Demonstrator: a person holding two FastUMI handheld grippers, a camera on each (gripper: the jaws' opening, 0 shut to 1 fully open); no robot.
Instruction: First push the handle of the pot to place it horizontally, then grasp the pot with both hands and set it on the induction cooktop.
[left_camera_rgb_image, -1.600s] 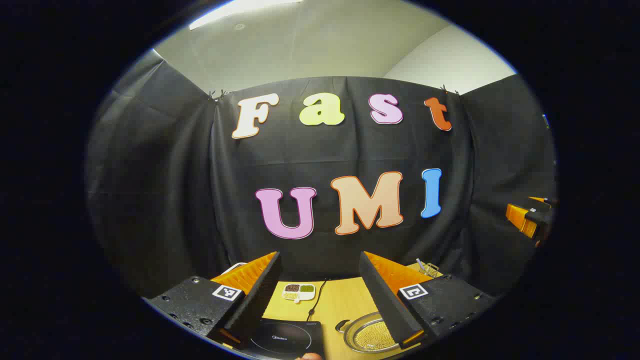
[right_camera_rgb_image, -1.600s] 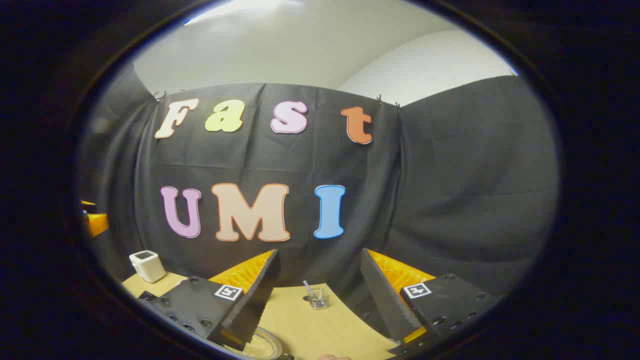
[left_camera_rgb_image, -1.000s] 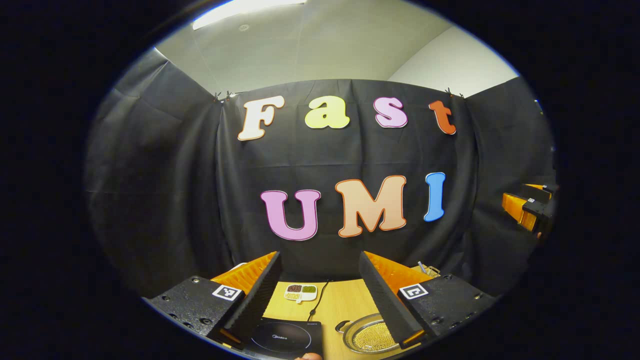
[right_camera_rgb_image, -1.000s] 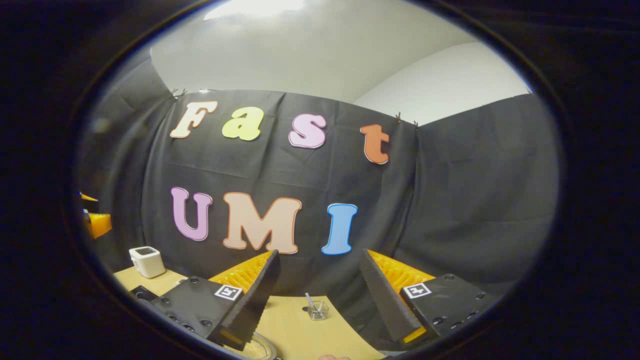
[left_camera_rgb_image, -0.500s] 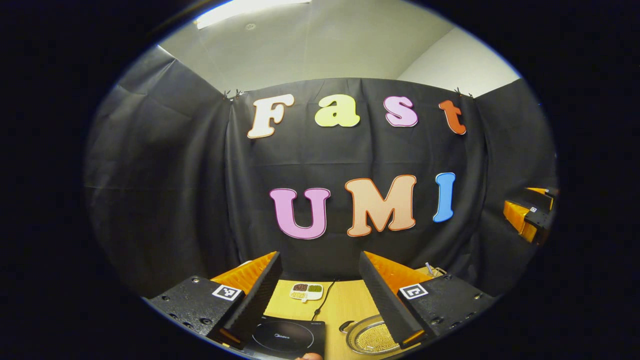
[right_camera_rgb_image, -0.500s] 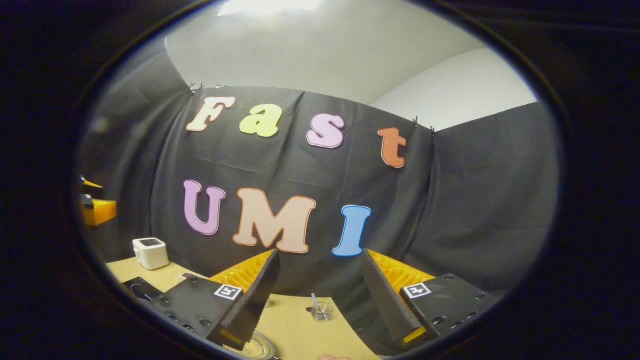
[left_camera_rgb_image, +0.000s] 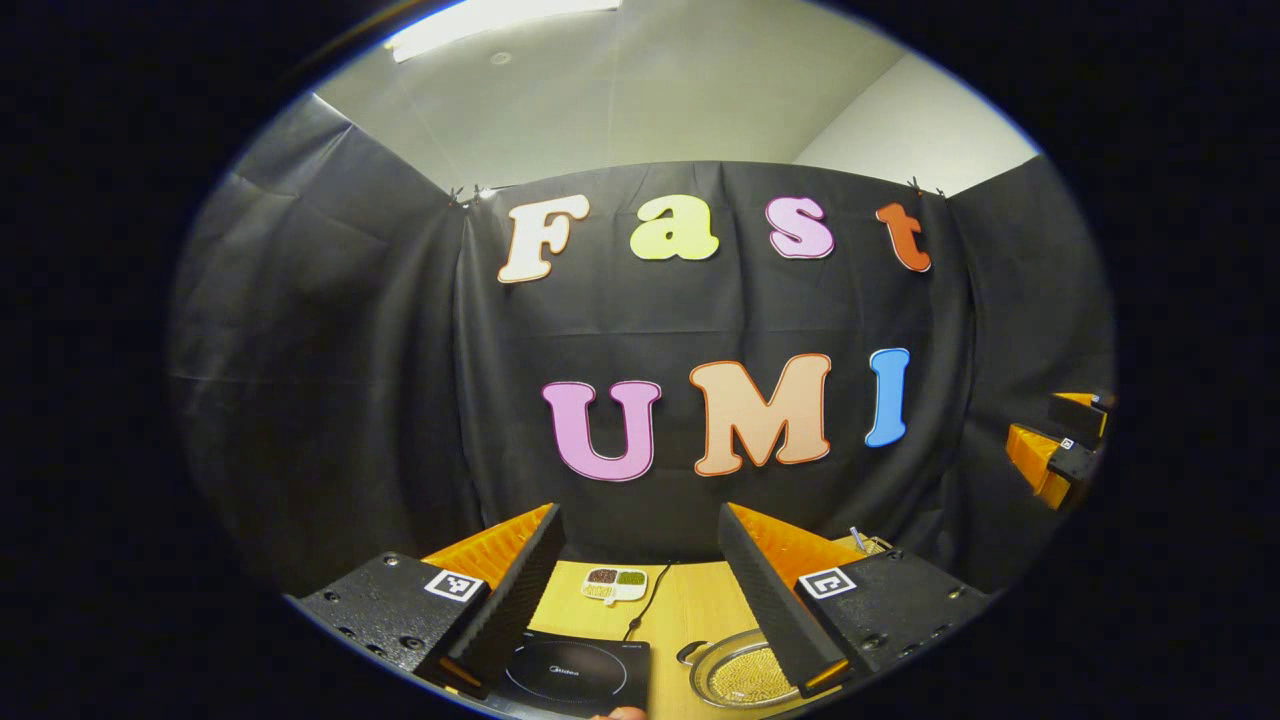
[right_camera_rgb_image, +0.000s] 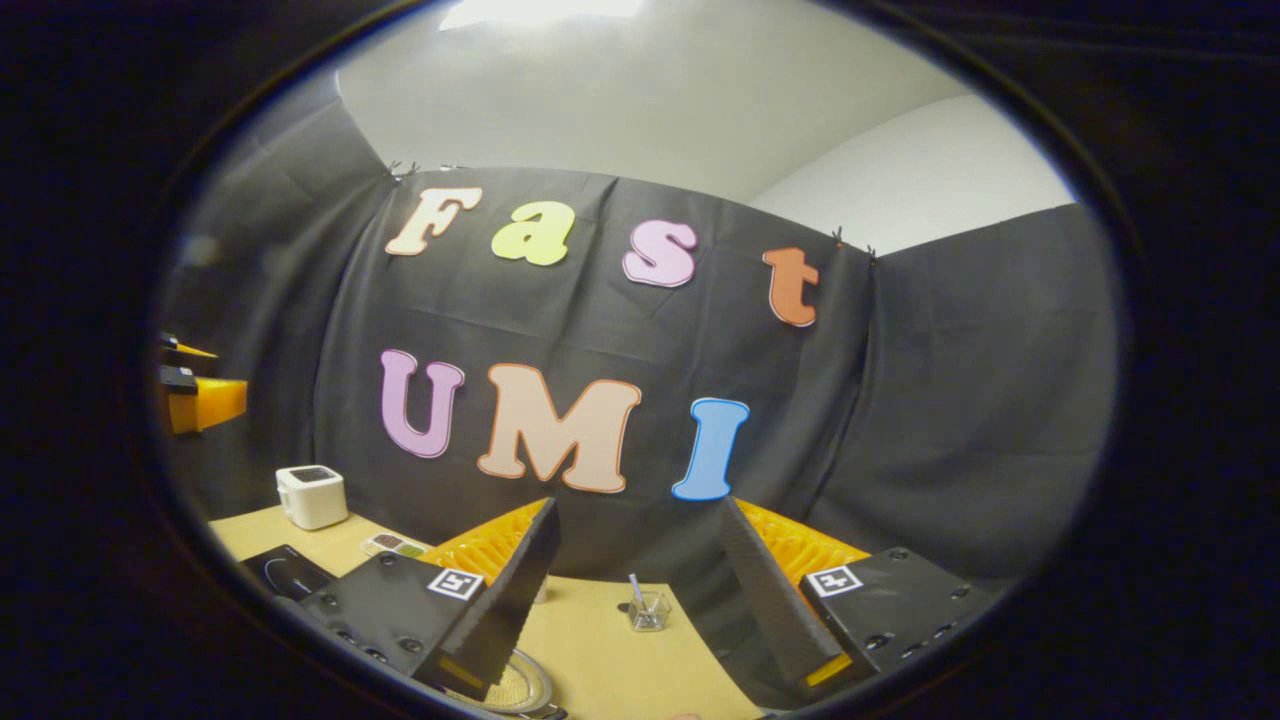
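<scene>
A round metal pot (left_camera_rgb_image: 742, 678) with yellowish contents stands on the wooden table (left_camera_rgb_image: 690, 605), a small loop handle (left_camera_rgb_image: 687, 652) on its left side. Left of it lies the black induction cooktop (left_camera_rgb_image: 576, 677). My left gripper (left_camera_rgb_image: 638, 515) hangs open above and in front of both, with nothing between its fingers. In the right gripper view the pot's rim (right_camera_rgb_image: 522, 688) peeks out below the left finger, and the cooktop (right_camera_rgb_image: 284, 571) lies far left. My right gripper (right_camera_rgb_image: 640, 505) is open and empty too. Each gripper appears at the edge of the other's view, the right gripper (left_camera_rgb_image: 1058, 450) and the left gripper (right_camera_rgb_image: 198, 396).
A white divided dish (left_camera_rgb_image: 615, 583) of beans sits behind the cooktop, whose cable (left_camera_rgb_image: 647, 598) runs toward the back. A white box (right_camera_rgb_image: 312, 495) stands at the table's far left. A small glass (right_camera_rgb_image: 648, 610) with a stick stands near the black cloth wall.
The right gripper's view has swung left and tilted, bringing the cooktop, divided dish and more table into sight. The left gripper has drifted only slightly. Both stay open.
</scene>
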